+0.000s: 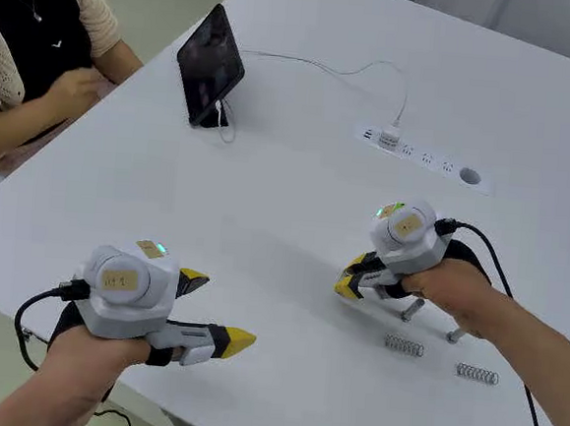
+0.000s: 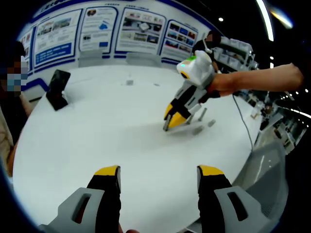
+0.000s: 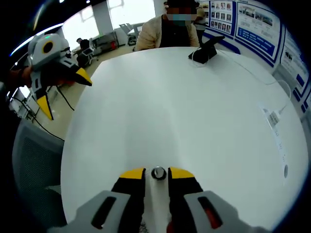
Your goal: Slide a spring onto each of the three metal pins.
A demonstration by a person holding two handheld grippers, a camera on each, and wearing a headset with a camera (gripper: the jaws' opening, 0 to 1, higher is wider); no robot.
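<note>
While clamping one smooth, round-headed metal pin [image 3: 158, 173] in the right gripper [image 1: 351, 277], looks to be starting the first threading. Just behind that gripper, beside the hand: two more pins [image 1: 411, 310] standing, two coiled wire springs [image 1: 403, 346] lying on the matte white tabletop [image 1: 296, 204]. Holds nothing in the left gripper [image 1: 218, 309], spread wide. Next, probably: fetch a spring, line its bore up with the shaft.

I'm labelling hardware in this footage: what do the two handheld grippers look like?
The left gripper and right gripper match: light grey housings, black jaws tipped in yellow, a tan sticker on top, a small green light. A black cable runs from each. Both forearms are unsleeved.
</note>
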